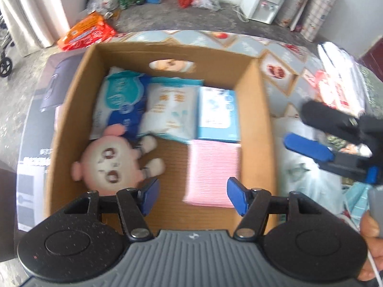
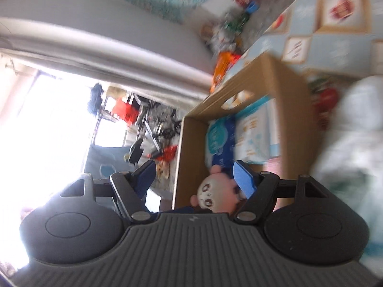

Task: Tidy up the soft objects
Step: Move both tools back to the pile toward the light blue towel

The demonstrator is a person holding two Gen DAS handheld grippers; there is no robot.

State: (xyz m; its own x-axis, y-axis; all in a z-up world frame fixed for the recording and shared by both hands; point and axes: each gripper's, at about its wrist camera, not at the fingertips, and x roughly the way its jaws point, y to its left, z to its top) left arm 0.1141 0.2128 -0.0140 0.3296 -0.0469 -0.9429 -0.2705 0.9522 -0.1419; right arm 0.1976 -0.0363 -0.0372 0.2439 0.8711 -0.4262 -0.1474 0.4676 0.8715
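An open cardboard box [image 1: 256, 124] holds a pink round plush doll [image 1: 110, 160] at its near left, a folded pink cloth [image 1: 213, 172] at its near right, and three soft packs along the far wall: a blue wipes pack [image 1: 122, 102], a white pack [image 1: 170, 112] and a light blue pack [image 1: 217, 114]. My left gripper [image 1: 192, 197] is open and empty above the box's near edge. My right gripper [image 2: 194, 177] is open and empty, rolled sideways to the right of the box [image 2: 294, 110]; it shows in the left wrist view [image 1: 299, 124]. The doll [image 2: 213, 193] sits beyond its fingers.
The box stands on a bed with a patterned quilt [image 1: 275, 69]. White and red packages [image 1: 340, 83] lie on the bed to the right. Orange packs [image 1: 88, 31], bags and a water dispenser [image 1: 261, 2] stand on the floor beyond. A dark carton [image 1: 36, 143] is to the left.
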